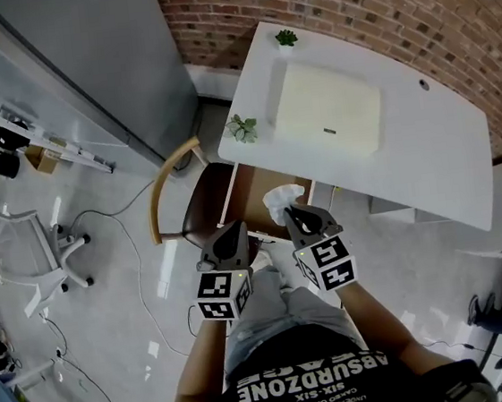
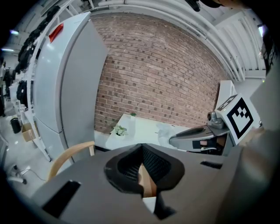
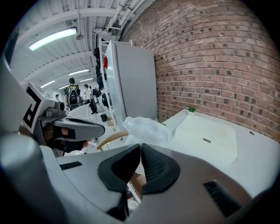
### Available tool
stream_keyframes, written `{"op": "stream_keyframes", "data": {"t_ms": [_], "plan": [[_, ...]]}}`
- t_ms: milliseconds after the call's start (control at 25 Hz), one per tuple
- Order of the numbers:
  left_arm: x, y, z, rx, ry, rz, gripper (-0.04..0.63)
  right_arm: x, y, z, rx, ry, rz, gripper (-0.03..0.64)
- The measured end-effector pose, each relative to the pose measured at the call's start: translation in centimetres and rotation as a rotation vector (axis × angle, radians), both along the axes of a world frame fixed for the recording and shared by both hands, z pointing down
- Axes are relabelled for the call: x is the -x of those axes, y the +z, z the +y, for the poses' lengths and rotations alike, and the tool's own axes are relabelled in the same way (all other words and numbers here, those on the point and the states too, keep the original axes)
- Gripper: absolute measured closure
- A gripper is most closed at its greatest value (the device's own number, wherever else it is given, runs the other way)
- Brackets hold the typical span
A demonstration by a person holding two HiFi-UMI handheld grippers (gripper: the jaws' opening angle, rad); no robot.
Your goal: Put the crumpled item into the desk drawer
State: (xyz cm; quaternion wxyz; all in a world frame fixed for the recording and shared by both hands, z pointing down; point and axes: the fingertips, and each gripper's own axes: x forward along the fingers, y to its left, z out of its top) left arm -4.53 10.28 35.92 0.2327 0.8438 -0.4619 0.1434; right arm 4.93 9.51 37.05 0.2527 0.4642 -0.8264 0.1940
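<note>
The crumpled item [image 1: 283,202] is a wad of thin white plastic. It sticks out past the tips of my right gripper [image 1: 295,211], which is shut on it just above the open desk drawer [image 1: 251,189] with its brown inside. In the right gripper view the wad [image 3: 144,127] bulges beyond the closed jaws [image 3: 140,147]. My left gripper [image 1: 235,228] hangs beside it on the left, shut and holding nothing [image 2: 141,149]. From the left gripper view the right gripper [image 2: 197,133] and the wad [image 2: 165,130] show at the right.
The white desk [image 1: 426,157] carries a cream mat [image 1: 326,110] and two small plants [image 1: 243,129] [image 1: 286,37]. A wooden chair [image 1: 166,180] stands left of the drawer. A grey cabinet [image 1: 100,60] and a brick wall lie behind. Cables and a white chair [image 1: 23,253] are on the floor at left.
</note>
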Motion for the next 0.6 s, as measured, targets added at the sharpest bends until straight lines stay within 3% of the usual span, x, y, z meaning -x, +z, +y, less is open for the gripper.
{"op": "stream_keyframes", "data": {"t_ms": [600], "plan": [[0.6,1.9,-3.8,0.030,0.045,0.005,0.592,1.2,2.6,-3.1,0.022,-0.035,0.029,0.614]]}}
